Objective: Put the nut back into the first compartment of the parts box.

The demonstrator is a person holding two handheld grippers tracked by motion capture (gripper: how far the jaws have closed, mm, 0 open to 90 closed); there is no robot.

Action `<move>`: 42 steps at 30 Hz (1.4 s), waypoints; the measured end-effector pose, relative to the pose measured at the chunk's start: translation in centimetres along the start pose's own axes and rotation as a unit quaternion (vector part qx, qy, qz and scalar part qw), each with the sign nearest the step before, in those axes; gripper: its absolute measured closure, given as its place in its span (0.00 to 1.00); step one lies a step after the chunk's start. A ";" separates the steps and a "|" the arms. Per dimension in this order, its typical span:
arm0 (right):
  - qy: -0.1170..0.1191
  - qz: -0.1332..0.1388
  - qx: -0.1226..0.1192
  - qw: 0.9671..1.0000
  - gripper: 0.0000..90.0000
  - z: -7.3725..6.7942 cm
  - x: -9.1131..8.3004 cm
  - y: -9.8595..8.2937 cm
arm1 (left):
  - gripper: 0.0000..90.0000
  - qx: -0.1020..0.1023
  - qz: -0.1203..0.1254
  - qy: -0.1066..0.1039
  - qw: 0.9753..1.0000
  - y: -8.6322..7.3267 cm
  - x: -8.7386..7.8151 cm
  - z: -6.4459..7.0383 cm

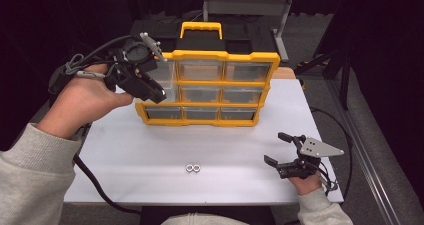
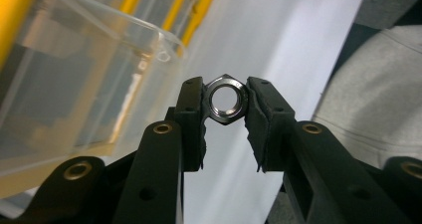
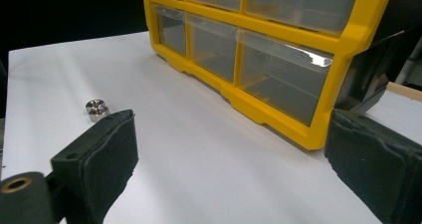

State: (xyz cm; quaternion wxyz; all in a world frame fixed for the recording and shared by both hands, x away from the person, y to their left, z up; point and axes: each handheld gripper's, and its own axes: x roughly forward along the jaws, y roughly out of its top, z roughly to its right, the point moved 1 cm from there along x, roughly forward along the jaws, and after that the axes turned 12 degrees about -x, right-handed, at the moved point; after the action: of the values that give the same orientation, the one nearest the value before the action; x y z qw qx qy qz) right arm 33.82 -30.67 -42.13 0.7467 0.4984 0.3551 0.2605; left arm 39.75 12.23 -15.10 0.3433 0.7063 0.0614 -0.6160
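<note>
A: Item one, hex nut (image 2: pixel 228 100)?
B: Steel, threaded bore facing the left gripper view's camera. Clamped flat-to-flat between the pads (image 2: pixel 194 115) of the left gripper (image 1: pixel 156 92), at their very tips; jaws closed down to the nut's width. Held in the air off the tabletop, just beside a clear drawer (image 2: pixel 74 79) pulled out at the left column of the organiser (image 1: pixel 207 87).

A: Item two, the organiser?
B: Yellow frame, black carry-handle section on top, three rows by three of clear drawers. Stands upright toward the far edge of the white tabletop (image 1: pixel 150 150), front facing the person.

A: Loose stock?
B: Two nuts (image 1: pixel 192 168), touching side by side, near the middle of the near edge.

A: Item three, right gripper (image 1: pixel 281 148)?
B: Near the near right corner, low over the tabletop, jaws spread wide with nothing between the pads (image 3: pixel 112 149). The loose nuts lie well apart, to its left in the high view.
</note>
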 end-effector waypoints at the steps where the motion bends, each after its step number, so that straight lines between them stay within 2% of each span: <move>1: 0.001 0.002 0.002 1.000 0.08 0.0 0.0 0.0 | 0.77 -0.005 0.004 0.001 1.000 0.2 -0.3 -0.2; 5: 0.001 0.001 0.001 1.000 0.08 0.0 0.0 0.0 | 0.77 -0.020 0.013 0.005 1.000 1.0 -1.2 -1.1; 11: 0.000 0.000 0.001 1.000 0.08 0.1 0.0 -0.1 | 0.77 -0.036 0.011 0.009 0.999 1.7 -1.2 -2.1; 14: -0.002 0.000 0.001 1.000 0.08 0.1 -0.1 -0.1 | 0.77 -0.059 0.017 0.012 0.998 2.0 -1.2 -2.8; 15: -0.002 0.000 0.001 1.000 0.08 0.1 -0.1 -0.1 | 0.77 -0.059 0.017 0.012 0.998 2.0 -1.2 -2.8; 19: -0.002 0.000 0.002 1.000 0.08 0.1 0.0 -0.1 | 0.77 -0.094 0.011 0.026 0.995 2.4 -0.9 -3.9; 23: -0.002 0.000 0.002 1.000 0.08 0.1 0.0 -0.1 | 0.77 -0.109 0.007 0.031 0.994 2.8 -0.5 -4.6; 27: -0.002 0.000 0.001 1.000 0.08 0.1 -0.1 -0.1 | 0.78 -0.114 -0.002 0.032 0.993 3.0 0.1 -4.8; 29: -0.003 -0.002 0.001 1.000 0.08 0.1 -0.1 -0.1 | 0.77 -0.124 -0.008 0.035 0.992 3.2 0.8 -5.0; 32: -0.003 0.000 0.000 1.000 0.08 0.1 -0.1 -0.1 | 0.77 -0.126 -0.013 0.035 0.991 3.3 1.3 -5.2; 35: -0.002 0.000 0.000 1.000 0.08 0.1 -0.1 -0.1 | 0.77 -0.137 -0.015 0.034 0.990 3.3 1.9 -5.4; 42: -0.002 -0.001 -0.001 1.000 0.08 0.1 0.0 -0.1 | 0.77 -0.145 -0.025 0.031 0.989 3.3 2.8 -5.6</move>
State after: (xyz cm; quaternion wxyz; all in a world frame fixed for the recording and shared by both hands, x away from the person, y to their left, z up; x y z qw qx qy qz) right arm 33.87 -30.80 -42.20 0.7481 0.4981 0.3541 0.2585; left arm 46.74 11.97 -16.31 0.4244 0.6664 0.1782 -0.5866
